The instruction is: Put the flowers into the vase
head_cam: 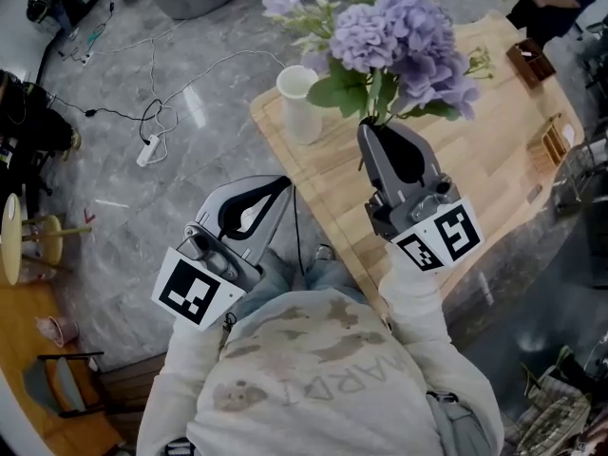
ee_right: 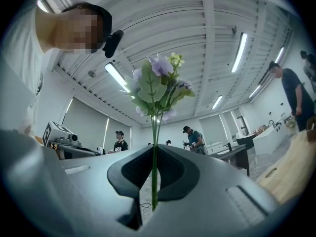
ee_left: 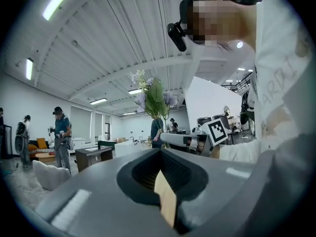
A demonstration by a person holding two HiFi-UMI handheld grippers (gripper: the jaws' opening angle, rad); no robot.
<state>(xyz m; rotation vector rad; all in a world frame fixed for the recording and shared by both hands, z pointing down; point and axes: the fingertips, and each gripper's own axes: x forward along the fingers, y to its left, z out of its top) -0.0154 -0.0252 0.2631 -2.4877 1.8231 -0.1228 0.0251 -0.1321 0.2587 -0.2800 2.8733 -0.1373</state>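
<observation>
While the right gripper (head_cam: 372, 131), clamped on the thin green stems (ee_right: 154, 147) of the purple artificial flowers (head_cam: 404, 36), holds them above the pale wooden tabletop (head_cam: 494, 131) near the white cylindrical vase (head_cam: 298, 103), with the left gripper (head_cam: 283, 186) closed and empty, the stems should go upright over its mouth.

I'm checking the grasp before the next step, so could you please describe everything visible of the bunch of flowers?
The bunch of flowers has rounded lilac hydrangea-like heads, a few small pale blossoms, broad green leaves and thin green stems. It stands upright, stems pinched between the shut jaws of the right tool, held over the wooden table, beside the white vase, not yet in it.
</observation>
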